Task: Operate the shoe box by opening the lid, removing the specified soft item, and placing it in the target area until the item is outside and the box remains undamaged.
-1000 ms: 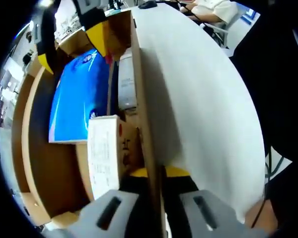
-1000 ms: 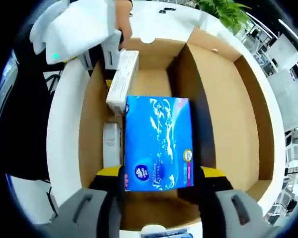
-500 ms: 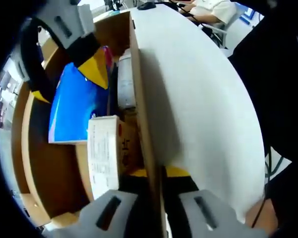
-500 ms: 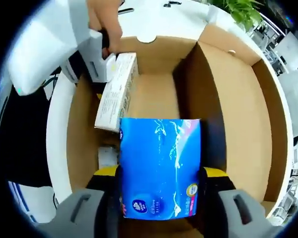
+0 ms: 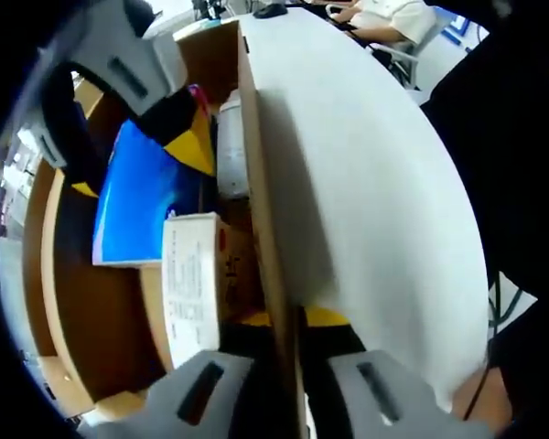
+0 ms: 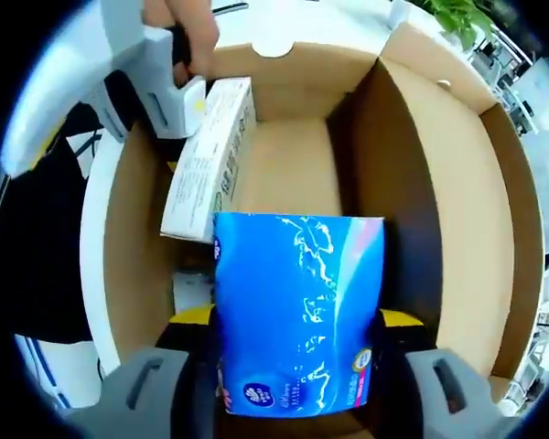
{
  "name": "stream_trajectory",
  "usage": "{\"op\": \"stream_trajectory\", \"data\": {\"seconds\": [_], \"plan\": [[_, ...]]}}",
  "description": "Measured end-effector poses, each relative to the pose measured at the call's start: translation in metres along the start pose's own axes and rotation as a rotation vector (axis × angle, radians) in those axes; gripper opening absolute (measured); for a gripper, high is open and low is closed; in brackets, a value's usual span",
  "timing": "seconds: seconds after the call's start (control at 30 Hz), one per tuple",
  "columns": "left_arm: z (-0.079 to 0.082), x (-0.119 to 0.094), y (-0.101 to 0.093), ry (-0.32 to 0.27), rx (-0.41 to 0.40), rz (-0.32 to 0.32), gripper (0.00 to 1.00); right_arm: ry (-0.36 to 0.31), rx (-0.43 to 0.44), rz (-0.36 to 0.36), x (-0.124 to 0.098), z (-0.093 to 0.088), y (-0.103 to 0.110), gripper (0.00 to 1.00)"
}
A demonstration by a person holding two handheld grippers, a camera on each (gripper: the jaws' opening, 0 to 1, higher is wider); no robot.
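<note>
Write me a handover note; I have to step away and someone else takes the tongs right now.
Right tongs: shut on the blue pack, raised above the box floor but not yet clear of the box.
Left tongs: clamped on the box's side wall, steadying it.
White carton and another small item remain inside.
Done: lid open, pack gripped.
Left: lift the pack out and set it on the white table; then let go of the wall.
</note>
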State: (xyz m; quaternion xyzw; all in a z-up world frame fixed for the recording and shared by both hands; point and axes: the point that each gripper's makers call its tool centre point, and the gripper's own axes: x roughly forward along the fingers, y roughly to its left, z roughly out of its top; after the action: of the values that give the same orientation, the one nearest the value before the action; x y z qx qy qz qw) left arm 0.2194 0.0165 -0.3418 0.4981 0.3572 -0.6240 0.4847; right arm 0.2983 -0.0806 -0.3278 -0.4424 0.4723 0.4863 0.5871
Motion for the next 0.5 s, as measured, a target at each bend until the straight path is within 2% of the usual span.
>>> {"op": "stream_trajectory", "data": {"seconds": [0.5], "plan": [[0.0,0.0009,-0.0018,0.001,-0.001,0.004,0.06,0.047,-0.007,-0.006,0.0079,0.0007,-0.0065,0.71]]}}
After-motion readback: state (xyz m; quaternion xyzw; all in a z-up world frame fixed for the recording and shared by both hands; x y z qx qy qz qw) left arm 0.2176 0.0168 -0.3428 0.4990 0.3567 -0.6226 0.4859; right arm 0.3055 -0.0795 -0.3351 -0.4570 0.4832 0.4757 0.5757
